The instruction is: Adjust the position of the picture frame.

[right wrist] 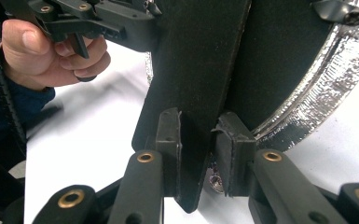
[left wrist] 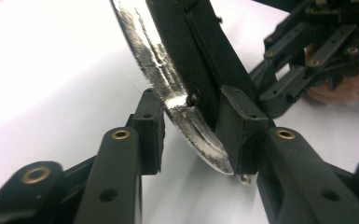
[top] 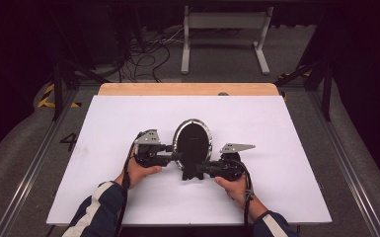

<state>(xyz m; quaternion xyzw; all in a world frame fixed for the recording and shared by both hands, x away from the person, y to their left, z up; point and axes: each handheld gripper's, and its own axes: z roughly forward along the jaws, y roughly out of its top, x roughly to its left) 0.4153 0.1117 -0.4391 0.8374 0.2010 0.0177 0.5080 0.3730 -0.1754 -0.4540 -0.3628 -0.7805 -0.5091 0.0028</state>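
An oval frame (top: 192,140) with a silver rim (left wrist: 163,79) and a black back lies in the middle of the white sheet (top: 276,148). My left gripper (top: 177,155) comes in from the left. In the left gripper view its jaws (left wrist: 196,130) are shut across the frame's edge, one pad on the rim and one on the black back. My right gripper (top: 200,169) reaches in from the right at the frame's near end. Its jaws (right wrist: 198,149) are shut on the black stand leg (right wrist: 196,70) on the frame's back. The rim (right wrist: 317,93) curves past on the right.
A wooden table edge (top: 187,89) shows beyond the white sheet. A white stand (top: 224,29) and loose cables (top: 143,59) are on the floor behind. Metal rails run along both sides. The other hand (right wrist: 42,56) is close in the right gripper view.
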